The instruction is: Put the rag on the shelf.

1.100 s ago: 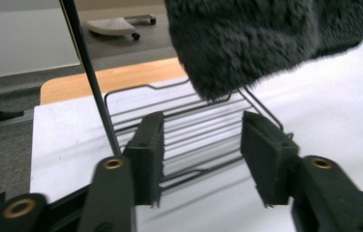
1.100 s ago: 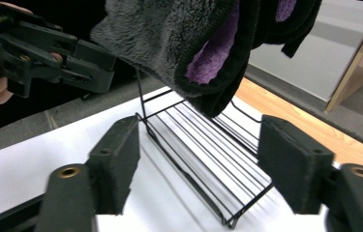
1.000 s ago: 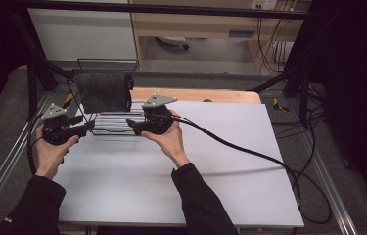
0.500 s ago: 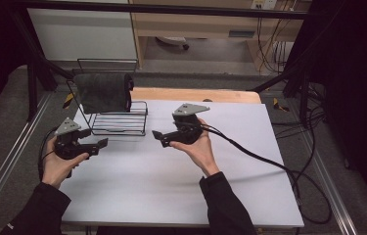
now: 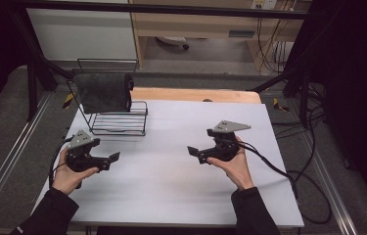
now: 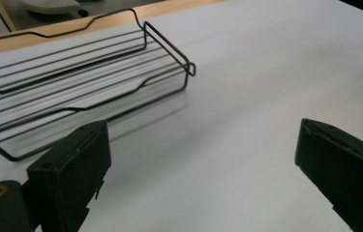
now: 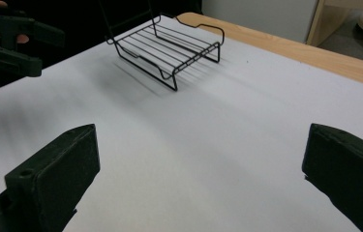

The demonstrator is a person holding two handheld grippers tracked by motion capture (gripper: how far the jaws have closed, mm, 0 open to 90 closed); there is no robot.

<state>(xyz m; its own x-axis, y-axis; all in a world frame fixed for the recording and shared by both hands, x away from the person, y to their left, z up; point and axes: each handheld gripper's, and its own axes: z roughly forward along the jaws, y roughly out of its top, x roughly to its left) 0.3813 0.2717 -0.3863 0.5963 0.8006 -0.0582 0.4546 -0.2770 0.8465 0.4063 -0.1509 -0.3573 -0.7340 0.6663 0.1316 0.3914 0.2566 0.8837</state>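
Towel [image 5: 103, 92]: dark cloth draped over the top bar of the wire rack [image 5: 120, 123]; hangs at the far left of the table [image 5: 171, 196], untouched.
Rack: upright on the white surface, its shelf bare in the left gripper view [image 6: 72, 92] and the right gripper view [image 7: 169, 48].
Left gripper [image 5: 114, 157]: jaws spread, nothing between them; they have just been opening. Sits near the rack's front.
Right gripper [image 5: 194, 151]: jaws spread and empty, likewise just been opening. Well apart from the rack, mid-table.
Risk: towel appears to hang mostly on one side of the bar; it could slide off, or a trailing cable [image 5: 279, 171] could snag the light rack.
Change: a second ago both grippers were at the rack; both have drawn back toward the person.
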